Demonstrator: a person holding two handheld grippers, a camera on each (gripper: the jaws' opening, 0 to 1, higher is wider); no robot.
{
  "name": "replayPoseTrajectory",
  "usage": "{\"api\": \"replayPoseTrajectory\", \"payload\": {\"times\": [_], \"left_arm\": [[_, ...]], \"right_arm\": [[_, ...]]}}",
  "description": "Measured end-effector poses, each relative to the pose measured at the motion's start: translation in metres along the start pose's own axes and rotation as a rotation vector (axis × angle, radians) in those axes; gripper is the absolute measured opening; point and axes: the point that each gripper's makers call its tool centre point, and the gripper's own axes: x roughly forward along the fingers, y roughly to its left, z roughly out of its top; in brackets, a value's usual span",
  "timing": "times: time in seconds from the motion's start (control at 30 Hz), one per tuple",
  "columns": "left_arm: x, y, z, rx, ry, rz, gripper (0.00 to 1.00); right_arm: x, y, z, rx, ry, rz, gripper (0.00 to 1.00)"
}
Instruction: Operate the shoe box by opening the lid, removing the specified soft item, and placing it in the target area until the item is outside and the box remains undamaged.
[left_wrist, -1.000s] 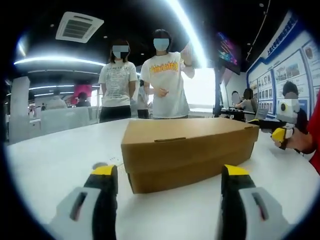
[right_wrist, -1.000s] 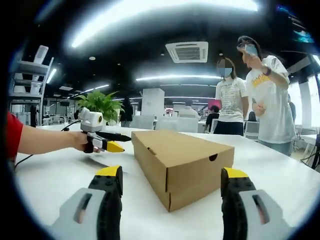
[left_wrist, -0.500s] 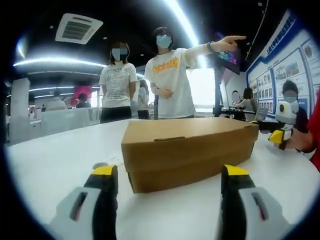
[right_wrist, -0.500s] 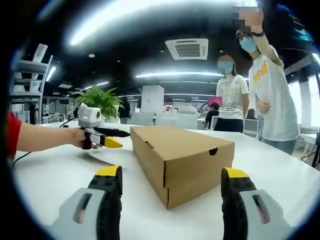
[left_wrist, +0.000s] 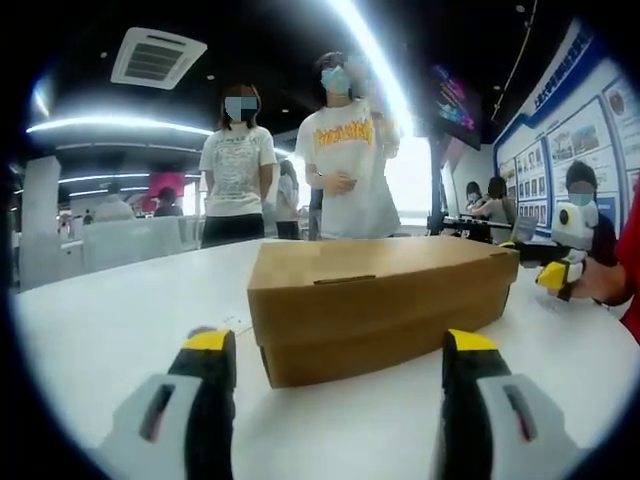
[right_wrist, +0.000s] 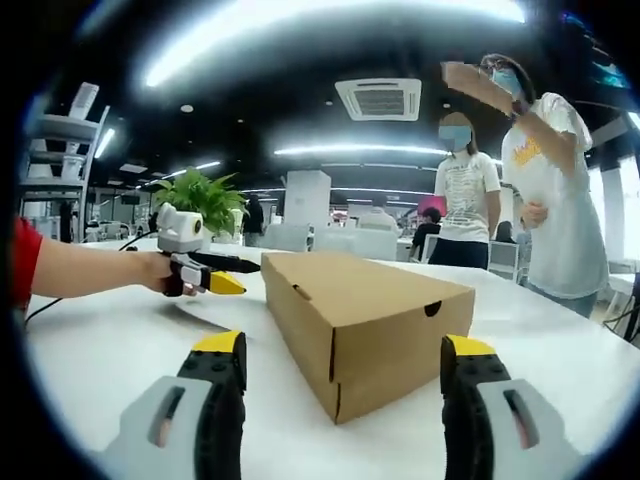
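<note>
A brown cardboard shoe box (left_wrist: 375, 300) lies on the white table (left_wrist: 100, 320) with its lid down. In the left gripper view my left gripper (left_wrist: 340, 345) is open just short of the box's long side, with nothing between its yellow-tipped jaws. My right gripper (left_wrist: 555, 272) shows at the far right beside the box's end, held by a hand with a red sleeve. In the right gripper view the shoe box (right_wrist: 365, 320) presents its end with a finger hole. My right gripper (right_wrist: 344, 347) is open in front of that end, holding nothing. The left gripper (right_wrist: 205, 280) hovers left of the box.
Two people (left_wrist: 290, 160) stand behind the table's far edge, one with an arm raised. A potted plant (right_wrist: 205, 200) and a shelf unit (right_wrist: 60, 140) stand at the left in the right gripper view. More people sit by the blue wall boards (left_wrist: 560, 130).
The person in the printed T-shirt has pulled back the pointing arm. The box and both grippers stay about where they were; the views shifted only slightly.
</note>
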Motion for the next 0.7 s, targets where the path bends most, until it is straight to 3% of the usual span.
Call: {"api": "replayPoseTrajectory", "payload": {"times": [0.7], "left_arm": [[-0.0036,0.0038,0.0020,0.001,-0.001,0.003,0.87]], "right_arm": [[-0.0009,0.0025,0.0012,-0.002,0.007,0.005,0.82]]}}
